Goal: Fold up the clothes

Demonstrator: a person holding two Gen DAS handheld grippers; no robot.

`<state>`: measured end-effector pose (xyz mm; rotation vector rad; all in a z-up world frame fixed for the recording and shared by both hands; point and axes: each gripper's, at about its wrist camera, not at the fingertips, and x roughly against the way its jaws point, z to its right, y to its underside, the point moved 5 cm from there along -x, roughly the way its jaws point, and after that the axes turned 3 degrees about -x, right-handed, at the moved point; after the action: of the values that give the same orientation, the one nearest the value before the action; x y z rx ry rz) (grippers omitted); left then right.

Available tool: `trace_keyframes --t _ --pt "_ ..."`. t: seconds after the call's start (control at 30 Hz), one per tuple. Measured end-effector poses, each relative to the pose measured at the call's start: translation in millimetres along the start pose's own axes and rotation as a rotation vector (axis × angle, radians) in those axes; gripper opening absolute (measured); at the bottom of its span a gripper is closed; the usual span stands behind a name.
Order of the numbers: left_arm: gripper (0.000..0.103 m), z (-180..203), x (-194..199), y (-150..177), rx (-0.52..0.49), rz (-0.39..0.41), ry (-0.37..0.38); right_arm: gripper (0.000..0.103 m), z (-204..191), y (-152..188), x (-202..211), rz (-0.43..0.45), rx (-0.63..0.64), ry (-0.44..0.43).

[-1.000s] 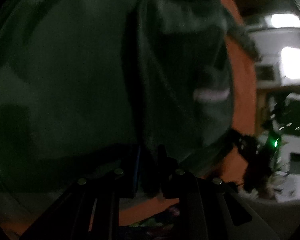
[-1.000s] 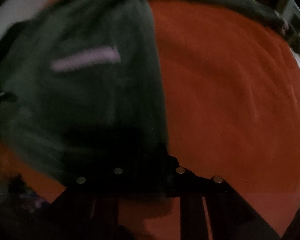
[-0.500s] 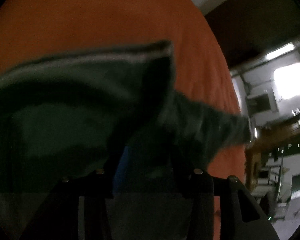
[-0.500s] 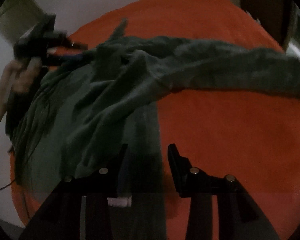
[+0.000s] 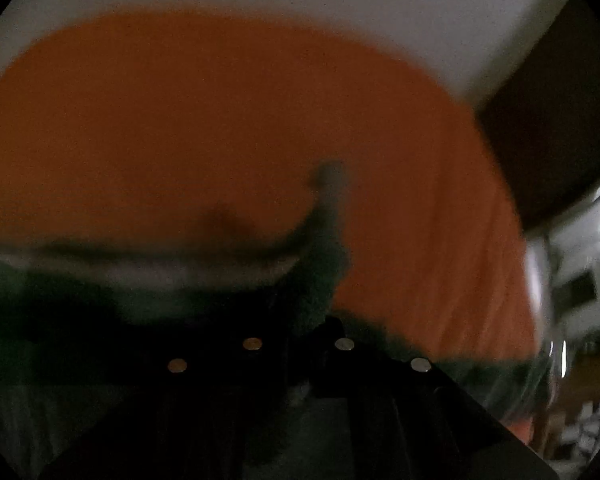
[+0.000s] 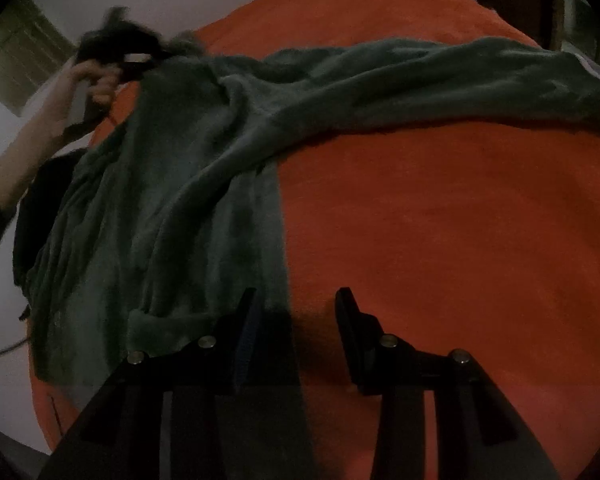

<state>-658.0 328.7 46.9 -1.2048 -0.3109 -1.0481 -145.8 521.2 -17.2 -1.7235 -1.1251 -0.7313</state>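
Fleece garment [image 6: 204,184] looked soft, limp; left claw [image 6: 140,60] pinched its far corner, right claw [image 6: 296,312] gaped at its near hem.

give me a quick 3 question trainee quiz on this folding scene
1. True or false: the right tongs are shut on the garment.
2. Which colour is the cover under the garment? A blue, B orange, C white.
3. Fill in: the left tongs, held in a hand, grip the garment's far ____.

Key
1. False: the fingers stand apart, with the garment's near edge between them but not pinched.
2. B.
3. Corner (or edge); the left tongs are shut on it.
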Motion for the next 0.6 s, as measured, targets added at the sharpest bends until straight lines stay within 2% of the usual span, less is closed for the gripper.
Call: trace_keyframes --t 0.03,0.1,0.2,0.27,0.3,0.47,0.53,0.6 --pt "0.007 -2 15 -10 -0.003 0.079 0.021 0.037 1 0 1 0.006 -0.002 -0.001" --pt "0.008 -6 13 -20 -0.048 0.071 -0.050 0.037 3 1 2 0.012 0.002 0.006" --pt "0.011 -17 -34 -5 -0.019 -0.200 -0.064 0.037 8 5 -5 -0.014 0.006 0.031" --pt "0.012 -27 -58 13 0.036 -0.339 -0.103 0.037 10 8 -8 -0.028 -0.005 0.029" --pt "0.012 -30 -64 18 0.047 -0.369 -0.118 0.037 10 9 -9 -0.031 -0.006 0.030" --pt "0.024 -36 -71 22 0.095 -0.415 -0.162 0.037 5 14 -1 -0.019 -0.012 0.027" --pt "0.025 -43 -64 13 0.113 -0.438 -0.172 0.038 4 19 2 -0.016 -0.021 0.023" --pt "0.025 -43 -54 3 0.154 -0.414 -0.161 0.039 6 29 5 -0.018 -0.032 0.029"
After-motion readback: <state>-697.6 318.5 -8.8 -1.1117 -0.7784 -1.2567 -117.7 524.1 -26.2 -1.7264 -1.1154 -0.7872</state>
